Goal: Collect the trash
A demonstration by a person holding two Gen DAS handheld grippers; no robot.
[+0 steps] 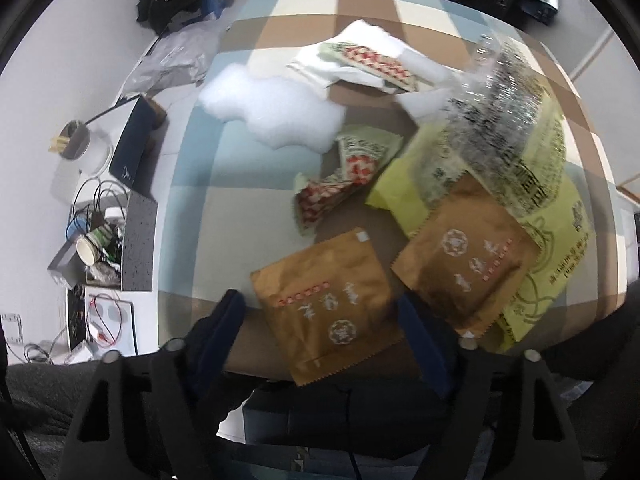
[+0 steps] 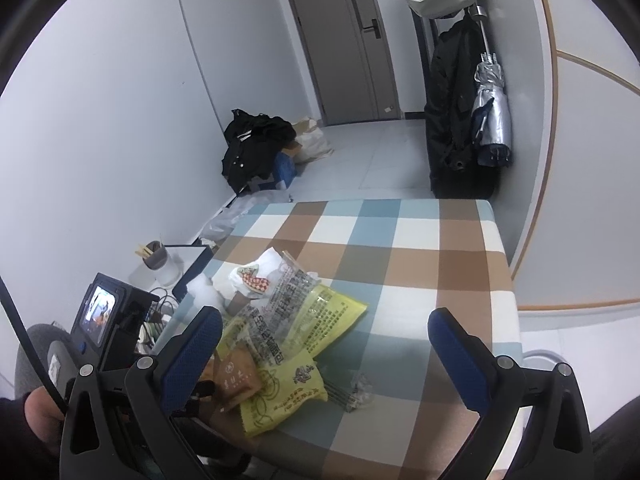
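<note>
A scatter of empty snack wrappers is shown lying on a checked blue, brown and white cloth-covered surface [image 2: 420, 248], which may be a bed or a padded desk; which of the two cannot be told. In the left wrist view, the left gripper [image 1: 320, 316] is held with its blue-padded fingers apart, straddling the near brown paper sachet with white and red print [image 1: 332, 308], whose lower edge lies between them without being clamped. A second brown paper sachet [image 1: 468, 256] lies just beside it to the right, overlapping a yellow printed plastic bag [image 1: 560, 264]. A crinkled transparent printed film wrapper [image 1: 508, 120] rests over the yellow bag, two red-and-white checked green wrappers [image 1: 344, 176] lie farther off, and white tissue-like wadding [image 1: 272, 108] lies beyond. In the right wrist view, the right gripper [image 2: 324, 344] is seen wide open above the same heap, holding nothing. All pieces are judged to be very light, thin and limp; the film is likely to be slippery and to crumple rather than resist. The near sachet is judged to be best taken at its serrated lower edge, where the pads can be closed across the flat sheet; a pinch at mid-face would probably slide off.
</note>
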